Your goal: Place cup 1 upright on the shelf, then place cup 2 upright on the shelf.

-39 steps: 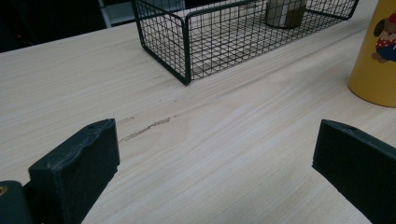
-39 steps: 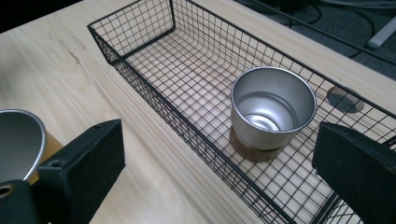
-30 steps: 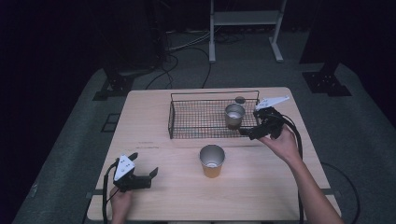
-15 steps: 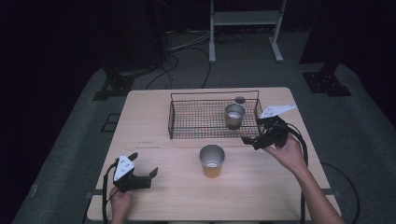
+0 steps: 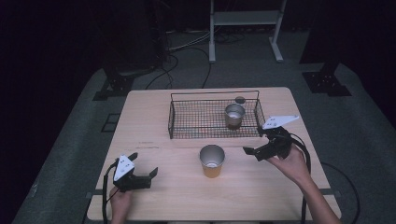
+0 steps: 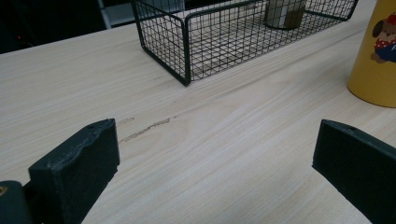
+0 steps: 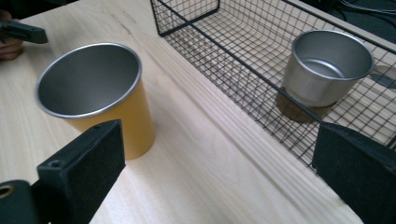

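Two cups on the table (image 5: 280, 186); yellow cup (image 5: 212, 161) upright, just left of the right claw (image 5: 256, 150), apart from it; steel cup (image 5: 234, 115) upright inside the wire basket (image 5: 187, 122), beyond the right claw and to its left; right claw empty, jaws wide apart, tips toward the yellow cup; left claw (image 5: 145, 173) empty, jaws wide apart, low at the table's near edge, yellow cup well off to its right.

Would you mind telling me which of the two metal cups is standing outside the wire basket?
The yellow cup stands on the bare table in front of the wire basket. The shorter plain silver cup sits inside the basket, at its right end.
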A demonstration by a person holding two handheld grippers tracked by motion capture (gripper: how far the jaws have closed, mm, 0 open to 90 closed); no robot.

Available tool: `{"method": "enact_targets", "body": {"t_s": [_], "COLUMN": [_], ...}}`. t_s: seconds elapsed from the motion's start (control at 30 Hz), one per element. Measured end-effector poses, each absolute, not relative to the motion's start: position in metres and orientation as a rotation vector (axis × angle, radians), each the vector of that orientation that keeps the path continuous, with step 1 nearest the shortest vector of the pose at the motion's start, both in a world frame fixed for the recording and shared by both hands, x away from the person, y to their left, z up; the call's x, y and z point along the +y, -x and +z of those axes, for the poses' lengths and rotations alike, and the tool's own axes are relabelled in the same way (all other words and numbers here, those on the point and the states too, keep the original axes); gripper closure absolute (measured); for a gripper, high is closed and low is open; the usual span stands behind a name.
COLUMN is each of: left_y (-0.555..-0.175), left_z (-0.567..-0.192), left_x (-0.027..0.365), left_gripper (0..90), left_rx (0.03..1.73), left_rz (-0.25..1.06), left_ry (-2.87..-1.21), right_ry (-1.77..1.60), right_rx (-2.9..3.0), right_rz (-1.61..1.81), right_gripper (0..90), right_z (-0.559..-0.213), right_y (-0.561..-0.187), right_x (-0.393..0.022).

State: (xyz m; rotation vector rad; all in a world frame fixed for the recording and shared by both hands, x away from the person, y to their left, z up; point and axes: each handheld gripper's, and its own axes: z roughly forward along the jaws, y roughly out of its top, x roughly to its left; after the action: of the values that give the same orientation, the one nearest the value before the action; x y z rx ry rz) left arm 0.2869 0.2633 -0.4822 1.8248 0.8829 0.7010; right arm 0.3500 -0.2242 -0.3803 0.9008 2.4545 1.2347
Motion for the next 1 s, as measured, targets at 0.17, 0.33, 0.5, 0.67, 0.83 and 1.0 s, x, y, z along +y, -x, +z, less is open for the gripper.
{"method": "enact_targets", "body": {"t_s": [0.17, 0.33, 0.5, 0.67, 0.83, 1.0], "left_y": [-0.287, -0.287, -0.287, -0.287, -0.287, -0.287], "left_z": [-0.482, -0.482, -0.482, -0.482, -0.482, -0.482], "left_x": [0.263, 0.263, 0.263, 0.263, 0.263, 0.263], "left_gripper": [0.0, 0.0, 0.0, 0.0, 0.0, 0.0], "left_rx": [0.885, 0.888, 0.887, 0.886, 0.886, 0.887], "left_rz": [0.698, 0.698, 0.698, 0.698, 0.699, 0.698], "left_ry": [-1.825, -1.824, -1.825, -1.826, -1.828, -1.826], "right_ry": [-0.878, -0.853, -0.828, -0.816, -0.773, -0.754], "right_rx": [2.469, 2.470, 2.462, 2.471, 2.493, 2.514], "right_rz": [1.231, 1.255, 1.255, 1.274, 1.259, 1.252], "right_gripper": [1.8, 1.8, 1.7, 1.7, 1.7, 1.7], "right_z": [-0.384, -0.386, -0.387, -0.392, -0.396, -0.398], "right_y": [-0.341, -0.331, -0.324, -0.318, -0.312, -0.310], "right_x": [-0.220, -0.217, -0.214, -0.209, -0.198, -0.192]}}
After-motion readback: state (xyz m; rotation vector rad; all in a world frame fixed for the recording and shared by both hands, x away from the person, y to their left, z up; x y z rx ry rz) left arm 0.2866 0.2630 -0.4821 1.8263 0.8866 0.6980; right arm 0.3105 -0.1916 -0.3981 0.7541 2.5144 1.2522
